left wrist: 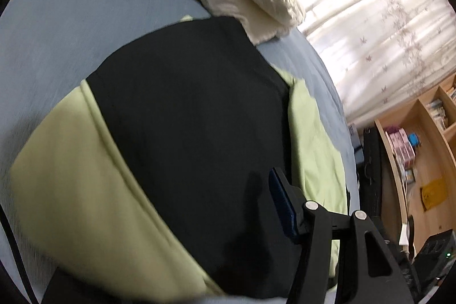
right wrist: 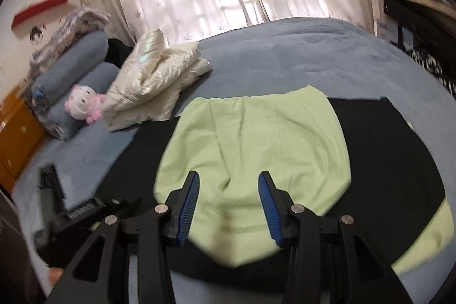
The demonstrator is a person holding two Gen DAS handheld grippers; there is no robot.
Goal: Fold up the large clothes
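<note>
No text, label or number can be read: the yellow card (left wrist: 431, 194) on the floor beside the wooden shelf (left wrist: 410, 133) carries dark marks too blurred to make out.

Garment (right wrist: 250, 150) on bed (right wrist: 299, 59); quilt (right wrist: 154, 81) behind-left; doll (right wrist: 82, 104) further left.

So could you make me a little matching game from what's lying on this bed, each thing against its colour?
Things:
1. garment on top
2. cloth under it
3. folded quilt
4. plush toy

Colours:
A. cream
B. pink and white
C. pale green
D. black

Pairs: 1-C, 2-D, 3-A, 4-B
</note>
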